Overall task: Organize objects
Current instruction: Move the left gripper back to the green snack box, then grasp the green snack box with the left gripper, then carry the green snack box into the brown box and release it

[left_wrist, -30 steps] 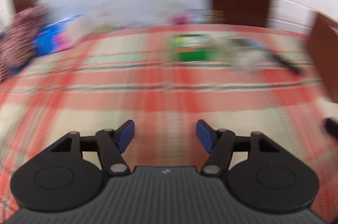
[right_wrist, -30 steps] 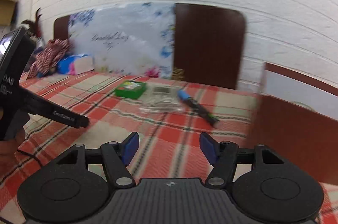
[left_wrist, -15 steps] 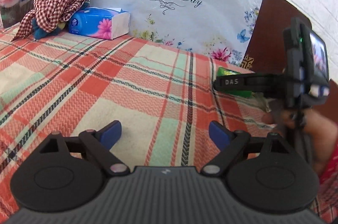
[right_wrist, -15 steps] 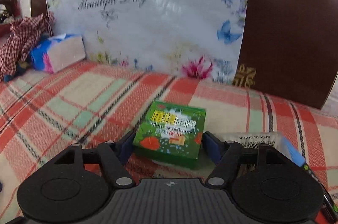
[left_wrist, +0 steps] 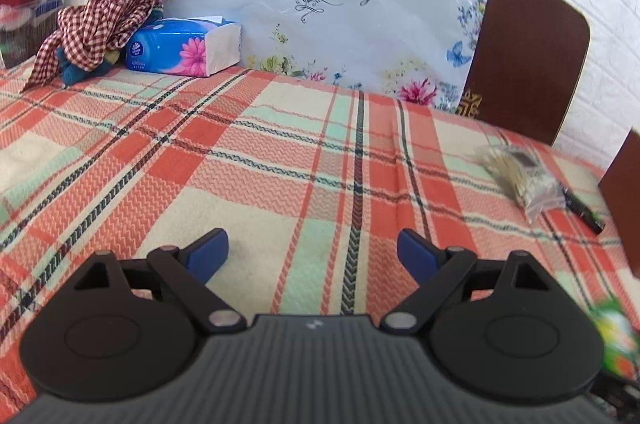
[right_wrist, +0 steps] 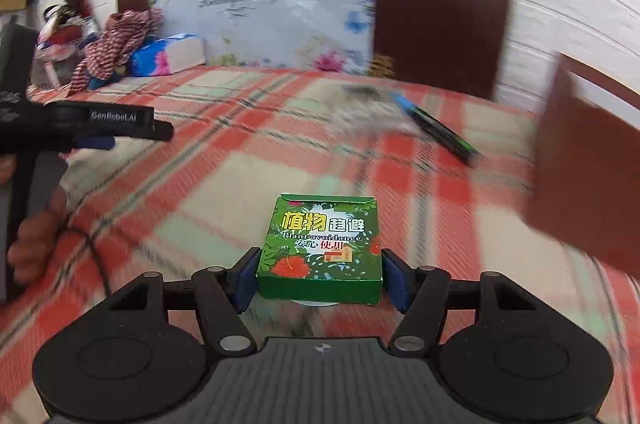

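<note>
A green box (right_wrist: pixel 320 244) with Chinese print sits between the blue pads of my right gripper (right_wrist: pixel 320 274). It is sharp against a blurred plaid cloth and seems lifted off it. The jaws are opening, and both pads still touch the box's sides. In the left wrist view the same box (left_wrist: pixel 614 344) is a green blur at the lower right. My left gripper (left_wrist: pixel 312 250) hangs open over the plaid cloth with nothing between its fingers. The right wrist view shows that left gripper (right_wrist: pixel 132 130) at the left, held by a hand.
A clear bag of cotton swabs (left_wrist: pixel 520 176) and a blue-capped black pen (left_wrist: pixel 580 212) lie at the far right. A blue tissue box (left_wrist: pixel 184 48) and a checked cloth (left_wrist: pixel 108 8) sit at the back left. A floral bag (left_wrist: pixel 328 8) leans on a brown headboard (left_wrist: pixel 528 56).
My right gripper reached the green box at the back, took it between its pads and swung it back towards me. My left gripper's jaws widened and its view steadied.
</note>
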Demonstrator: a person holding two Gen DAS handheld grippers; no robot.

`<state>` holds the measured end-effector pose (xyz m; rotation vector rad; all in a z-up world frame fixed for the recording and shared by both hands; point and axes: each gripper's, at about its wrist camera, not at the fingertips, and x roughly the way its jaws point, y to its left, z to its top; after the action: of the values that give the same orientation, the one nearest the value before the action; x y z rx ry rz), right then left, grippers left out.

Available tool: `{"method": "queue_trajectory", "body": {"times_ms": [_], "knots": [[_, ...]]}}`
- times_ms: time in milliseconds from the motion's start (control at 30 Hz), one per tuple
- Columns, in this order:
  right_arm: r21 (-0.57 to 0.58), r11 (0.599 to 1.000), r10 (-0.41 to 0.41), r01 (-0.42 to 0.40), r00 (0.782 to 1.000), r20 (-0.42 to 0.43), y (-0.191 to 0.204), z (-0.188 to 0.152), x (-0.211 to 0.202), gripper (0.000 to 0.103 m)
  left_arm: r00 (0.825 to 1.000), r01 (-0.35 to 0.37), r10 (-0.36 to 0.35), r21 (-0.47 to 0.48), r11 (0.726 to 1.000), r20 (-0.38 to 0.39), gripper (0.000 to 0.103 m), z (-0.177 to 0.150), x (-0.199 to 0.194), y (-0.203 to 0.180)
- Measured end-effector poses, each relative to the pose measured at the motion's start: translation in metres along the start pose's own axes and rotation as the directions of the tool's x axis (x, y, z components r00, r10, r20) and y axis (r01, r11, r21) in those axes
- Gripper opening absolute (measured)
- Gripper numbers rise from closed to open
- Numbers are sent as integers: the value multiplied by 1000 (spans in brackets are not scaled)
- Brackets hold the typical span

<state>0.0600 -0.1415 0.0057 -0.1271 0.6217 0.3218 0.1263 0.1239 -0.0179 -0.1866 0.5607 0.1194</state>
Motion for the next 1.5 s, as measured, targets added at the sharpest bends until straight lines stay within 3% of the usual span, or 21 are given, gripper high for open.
{"method": "queue_trajectory", "body": {"times_ms": [167, 267, 333, 400, 533, 600, 633, 667, 700, 733, 767, 800, 933, 1000, 1100, 1200, 1300, 1500], "knots": [[93, 993, -71, 70, 997, 3, -25, -25, -34, 77, 997, -33, 41, 108, 994, -68, 91, 2, -1, -23], [88, 994, -70, 69, 997, 9, -25, -29, -38, 79, 985, 133, -127, 49, 990, -112, 90, 2, -29, -44], [69, 996, -63, 62, 998, 8, -22, -29, -36, 81, 965, 235, -228, 44, 971, -125, 90, 1, -46, -68], [58, 996, -61, 61, 998, 7, -20, -29, -34, 82, 924, 356, -339, 69, 932, -178, 90, -2, -55, -97], [61, 997, -50, 50, 999, 10, -21, -29, -34, 82, 870, 466, -422, 147, 873, -254, 91, -8, -55, -148], [65, 997, -37, 37, 999, 5, -23, -27, -32, 83, 857, 480, -416, 180, 858, -305, 88, -15, -48, -165], [64, 998, -30, 30, 1000, -1, -24, -25, -30, 83, 850, 482, -407, 184, 857, -335, 80, -20, -44, -169], [61, 998, -24, 25, 1000, -5, -25, -22, -27, 82, 832, 495, -408, 173, 851, -376, 68, -24, -39, -172], [57, 998, -22, 23, 1000, -7, -26, -20, -24, 78, 821, 506, -418, 153, 849, -389, 68, -28, -37, -171], [52, 998, -18, 19, 1000, -10, -26, -17, -21, 76, 823, 506, -423, 150, 850, -378, 66, -29, -41, -169], [47, 999, -6, 7, 1000, -8, -26, -15, -17, 66, 814, 518, -432, 148, 843, -388, 57, -30, -42, -170], [39, 999, 3, -3, 1000, -6, -26, -12, -15, 66, 801, 532, -446, 136, 835, -399, 53, -30, -43, -170], [48, 999, -8, 5, 998, 68, -25, -12, -25, 65, 812, 515, -436, 123, 849, -389, 52, -15, -54, -178], [50, 997, -58, 51, 985, 165, -27, -10, -40, 65, 813, 541, -469, 147, 828, -345, 52, -1, -66, -190], [64, 988, -152, 139, 948, 281, -38, -1, -56, 65, 813, 572, -510, 216, 792, -281, 52, 23, -79, -223], [101, 971, -240, 218, 900, 363, -62, 13, -67, 66, 790, 612, -564, 273, 742, -240, 52, 45, -85, -259], [133, 951, -309, 279, 862, 401, -92, 26, -68, 66, 768, 639, -599, 321, 699, -227, 53, 62, -79, -300], [198, 907, -420, 372, 824, 381, -148, 40, -52, 65, 748, 661, -616, 372, 652, -247, 63, 66, -56, -374]]}}
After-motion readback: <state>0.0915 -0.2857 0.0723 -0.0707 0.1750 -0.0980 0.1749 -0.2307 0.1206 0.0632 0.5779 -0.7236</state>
